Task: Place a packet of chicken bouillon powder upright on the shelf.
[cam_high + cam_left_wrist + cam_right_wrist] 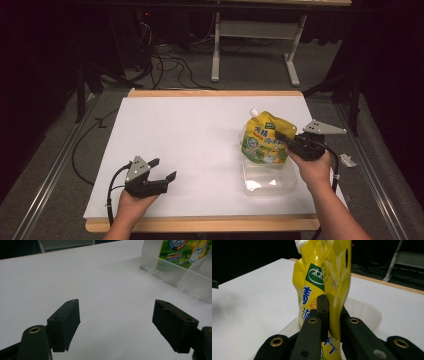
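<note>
A yellow and green spouted pouch [262, 139] stands upright in a clear plastic container [268, 181] on the right of the white table. My right gripper [281, 137] is shut on the pouch's right edge; in the right gripper view the pouch [325, 275] rises between the jaws, above the container's rim [372, 312]. My left gripper [163, 169] rests low near the table's front left, open, with nothing between its fingers [65, 323]. In the left gripper view the container [175, 275] and the pouch [186, 251] lie ahead at the upper right.
The white table top [190, 135] has a wooden edge at front and back. A small white scrap [347, 160] lies off the table's right side. Cables [165, 65] and a white table frame [255, 35] stand on the floor beyond.
</note>
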Demonstrator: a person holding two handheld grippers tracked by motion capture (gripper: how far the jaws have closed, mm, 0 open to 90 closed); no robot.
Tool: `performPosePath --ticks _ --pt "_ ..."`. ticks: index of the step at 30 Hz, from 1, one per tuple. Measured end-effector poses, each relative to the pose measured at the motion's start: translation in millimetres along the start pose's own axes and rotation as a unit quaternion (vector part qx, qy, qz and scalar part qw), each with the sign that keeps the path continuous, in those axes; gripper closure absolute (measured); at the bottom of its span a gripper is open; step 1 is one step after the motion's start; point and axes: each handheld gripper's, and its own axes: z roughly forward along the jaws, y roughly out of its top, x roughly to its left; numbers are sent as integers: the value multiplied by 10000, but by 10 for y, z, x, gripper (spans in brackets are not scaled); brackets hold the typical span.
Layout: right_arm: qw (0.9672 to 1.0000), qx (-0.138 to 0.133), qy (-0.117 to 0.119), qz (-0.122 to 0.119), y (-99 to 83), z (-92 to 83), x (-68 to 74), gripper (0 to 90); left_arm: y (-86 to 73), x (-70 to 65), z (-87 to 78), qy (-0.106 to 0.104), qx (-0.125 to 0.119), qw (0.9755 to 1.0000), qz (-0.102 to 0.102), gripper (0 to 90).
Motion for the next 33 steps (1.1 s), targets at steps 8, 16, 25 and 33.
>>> performPosePath --ticks 8,16,25,33 --pt "9999 111 -66 38 18 17 14 650 -4 -17 20 -58 8 10000 -5 224" --pt "9987 -57 -458 212 27 -168 79 151 6 -49 17 -122 -14 9999 26 223" --pt "9991 -275 -316 -43 1 -561 413 75 105 -241 -18 -323 -162 9992 186 218" --pt "9970 -84 536 -550 -6 -289 1087 43 99 -321 10 -343 -54 9989 307 211"
